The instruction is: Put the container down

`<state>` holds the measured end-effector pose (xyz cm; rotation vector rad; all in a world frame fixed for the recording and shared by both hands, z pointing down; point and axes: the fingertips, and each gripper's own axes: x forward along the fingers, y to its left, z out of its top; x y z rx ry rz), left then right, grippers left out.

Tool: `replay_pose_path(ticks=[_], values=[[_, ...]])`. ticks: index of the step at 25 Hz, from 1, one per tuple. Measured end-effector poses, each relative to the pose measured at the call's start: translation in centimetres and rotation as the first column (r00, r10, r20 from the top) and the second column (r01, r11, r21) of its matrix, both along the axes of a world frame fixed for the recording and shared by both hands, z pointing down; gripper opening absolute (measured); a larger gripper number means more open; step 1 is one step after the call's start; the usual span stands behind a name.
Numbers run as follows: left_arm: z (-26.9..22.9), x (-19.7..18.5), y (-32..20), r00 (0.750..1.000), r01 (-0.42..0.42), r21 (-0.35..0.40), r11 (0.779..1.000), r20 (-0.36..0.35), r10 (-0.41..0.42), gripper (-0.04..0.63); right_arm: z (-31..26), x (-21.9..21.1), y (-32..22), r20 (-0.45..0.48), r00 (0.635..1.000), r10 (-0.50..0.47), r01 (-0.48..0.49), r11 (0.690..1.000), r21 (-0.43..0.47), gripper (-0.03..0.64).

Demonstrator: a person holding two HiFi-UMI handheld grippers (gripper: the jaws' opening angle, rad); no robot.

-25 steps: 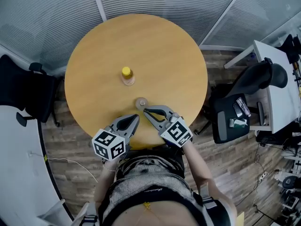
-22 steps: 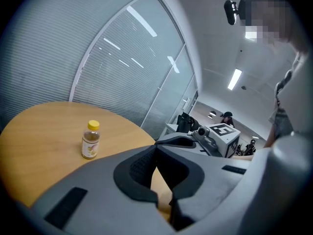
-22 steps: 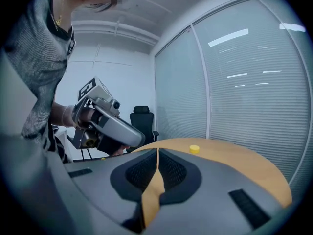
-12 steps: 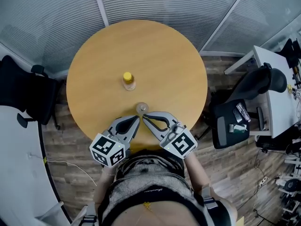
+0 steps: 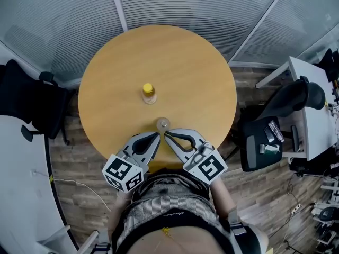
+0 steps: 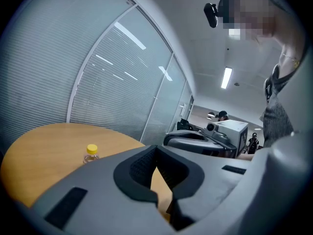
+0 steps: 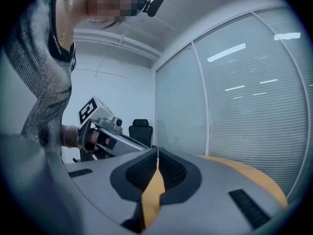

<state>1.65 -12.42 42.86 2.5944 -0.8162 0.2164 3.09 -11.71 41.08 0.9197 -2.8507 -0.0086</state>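
Note:
A small round clear container (image 5: 162,124) stands on the round wooden table (image 5: 201,73) near its front edge. My left gripper (image 5: 157,136) and right gripper (image 5: 166,136) point at it from just behind, tips close together and a short way off it. Both are shut with nothing between the fingers. In the left gripper view the left gripper (image 6: 156,149) has its pads touching, and the right gripper (image 7: 156,152) looks the same in its own view. Neither gripper view shows the container.
A bottle with a yellow cap (image 5: 149,92) (image 6: 91,153) stands upright near the table's middle. Glass walls with blinds (image 5: 175,1) curve behind the table. Black office chairs (image 5: 32,107) (image 5: 288,97) stand left and right, and a white desk (image 5: 318,110) at far right.
Both grippers stay shut and side by side. The right gripper has drawn back slightly from the small container toward the person. The head camera has shifted a little.

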Motion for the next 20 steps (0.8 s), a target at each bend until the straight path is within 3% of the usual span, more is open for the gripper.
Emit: replay_pose_path(ticks=[20], values=[[0.67,-0.75,0.46,0.999,0.034,-0.024,0.999,-0.003,-0.035,0.02,0.67,-0.69,0.49,-0.013,0.999,-0.046,0.045,0.999,-0.014,0.028]])
